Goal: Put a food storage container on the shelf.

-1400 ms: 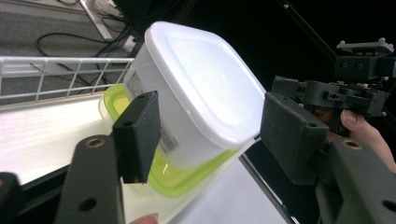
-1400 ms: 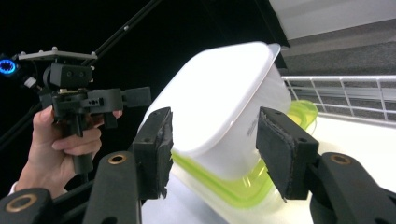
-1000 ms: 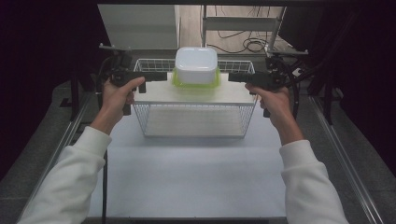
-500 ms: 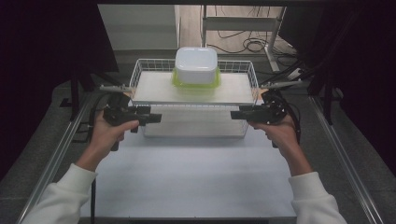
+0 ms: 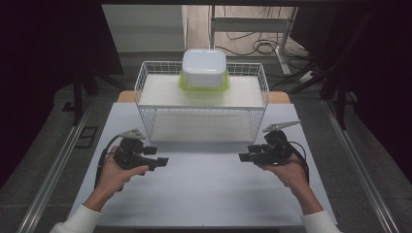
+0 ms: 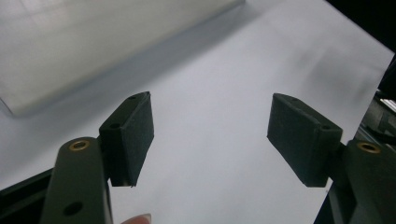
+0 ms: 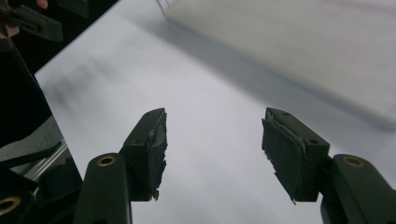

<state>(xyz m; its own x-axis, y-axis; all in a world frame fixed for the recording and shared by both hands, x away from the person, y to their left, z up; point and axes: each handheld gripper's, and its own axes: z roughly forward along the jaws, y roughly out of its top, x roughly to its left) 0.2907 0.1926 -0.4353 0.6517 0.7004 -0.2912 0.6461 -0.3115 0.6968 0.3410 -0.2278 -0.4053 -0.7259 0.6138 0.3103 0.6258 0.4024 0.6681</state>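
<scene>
Both the left gripper (image 5: 154, 161) and the right gripper (image 5: 248, 157) hang low over the white worktop (image 5: 204, 189), jaws spread and empty, probably backed off because the lidded box (image 5: 204, 68) sits settled atop the wire basket (image 5: 202, 109).

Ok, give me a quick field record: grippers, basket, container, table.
left gripper: open, nothing between the jaws, above the table
right gripper: open, nothing between the jaws, above the table
basket: white wire, at the far side of the table
container: white, with a green lid under it, on the basket's top
table: white top
</scene>
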